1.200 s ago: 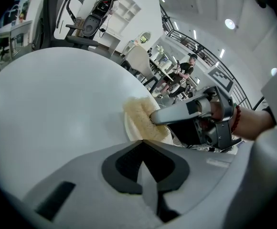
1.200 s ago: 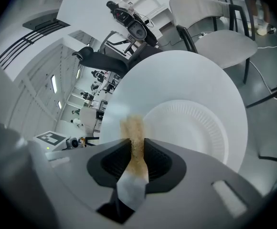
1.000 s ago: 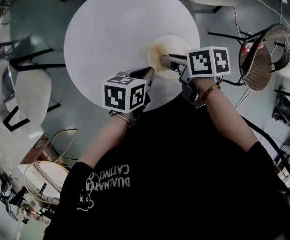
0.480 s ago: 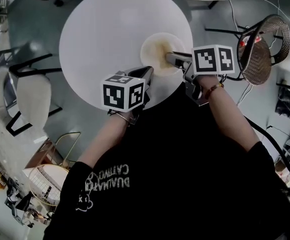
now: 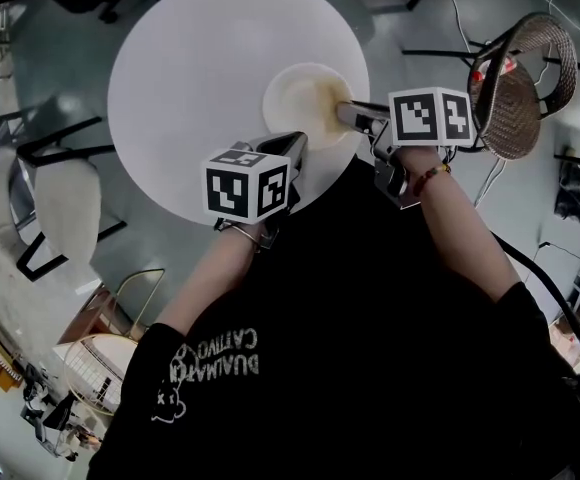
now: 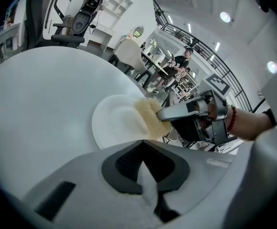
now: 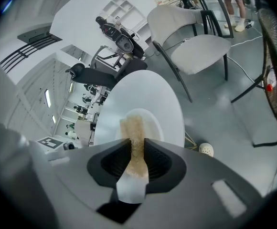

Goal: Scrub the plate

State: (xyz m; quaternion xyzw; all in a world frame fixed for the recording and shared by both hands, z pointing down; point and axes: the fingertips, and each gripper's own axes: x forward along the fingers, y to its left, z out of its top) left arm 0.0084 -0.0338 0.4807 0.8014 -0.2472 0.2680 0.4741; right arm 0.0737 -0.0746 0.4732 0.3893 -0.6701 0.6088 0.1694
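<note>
A white plate (image 5: 292,93) lies on the near right part of a round white table (image 5: 190,78). My right gripper (image 5: 350,114) is shut on a yellowish sponge (image 5: 328,98), which rests on the plate's right half. In the right gripper view the sponge (image 7: 134,128) runs out from between the jaws onto the plate (image 7: 151,123). My left gripper (image 5: 296,145) is at the plate's near rim. In the left gripper view a white edge sits pinched between the shut jaws of that gripper (image 6: 146,175). The plate (image 6: 112,125), sponge (image 6: 150,118) and right gripper (image 6: 176,112) lie ahead.
A wicker chair (image 5: 515,78) stands to the right of the table, a white chair (image 5: 55,208) to the left, and another white chair (image 7: 196,46) beyond the table. Cables run over the grey floor. The table's near edge (image 5: 270,213) is just past my body.
The right gripper has dragged the sponge from the plate's middle toward its right side. The head view has shifted, so table and plate sit further left. The left gripper stays at the rim.
</note>
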